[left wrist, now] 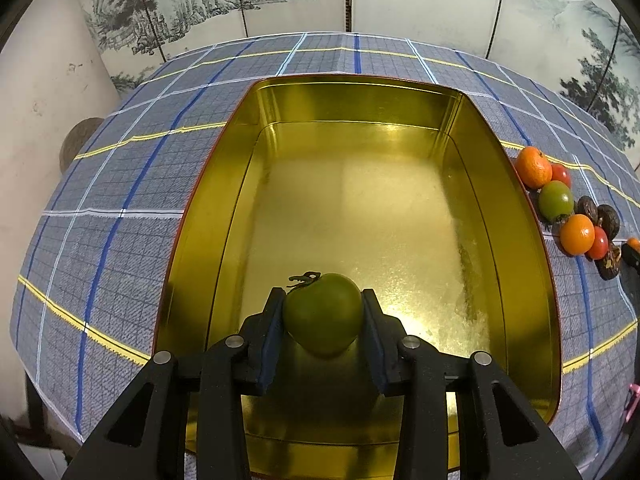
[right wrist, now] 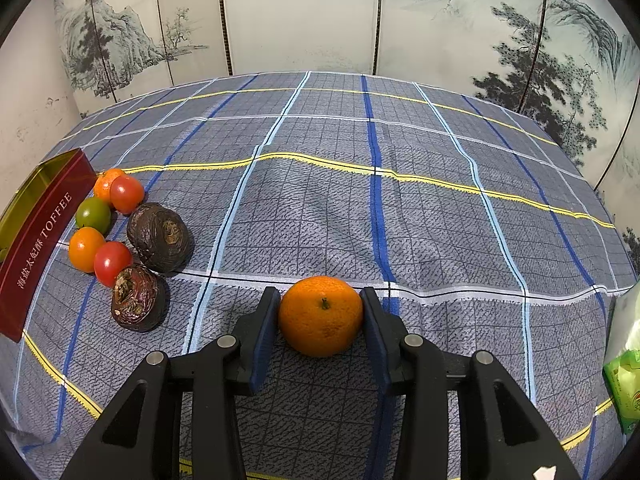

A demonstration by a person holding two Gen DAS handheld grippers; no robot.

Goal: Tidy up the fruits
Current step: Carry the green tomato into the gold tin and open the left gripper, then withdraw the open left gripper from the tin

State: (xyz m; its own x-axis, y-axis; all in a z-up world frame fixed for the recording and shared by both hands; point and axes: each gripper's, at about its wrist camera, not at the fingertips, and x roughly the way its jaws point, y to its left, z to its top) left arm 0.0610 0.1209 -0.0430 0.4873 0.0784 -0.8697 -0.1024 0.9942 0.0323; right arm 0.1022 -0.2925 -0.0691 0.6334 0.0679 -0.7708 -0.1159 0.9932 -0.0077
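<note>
1. Left claw (left wrist: pixel 323 314): pinching a green tomato (left wrist: pixel 322 312), both pads pressed on its sides, stem toward upper left. It hangs over the near end of the open gold tin (left wrist: pixel 520 216), lower centre of frame.
2. Nothing else lies inside the tin.
3. Right of the tin wall, at right edge of frame: loose fruit cluster (left wrist: pixel 568 208) on the counter (left wrist: pixel 120 184) – oranges, red and green tomatoes, dark wrinkled fruits.
4. Right claw (right wrist: pixel 321 316): clamped on an orange (right wrist: pixel 321 315), stem facing camera, lower centre of frame, over plaid cloth.
5. Left of frame: the same fruit cluster, just beside the tin's red "TOFFEE" side.
6. Green packet (right wrist: pixel 624 384) at lower right edge.
</note>
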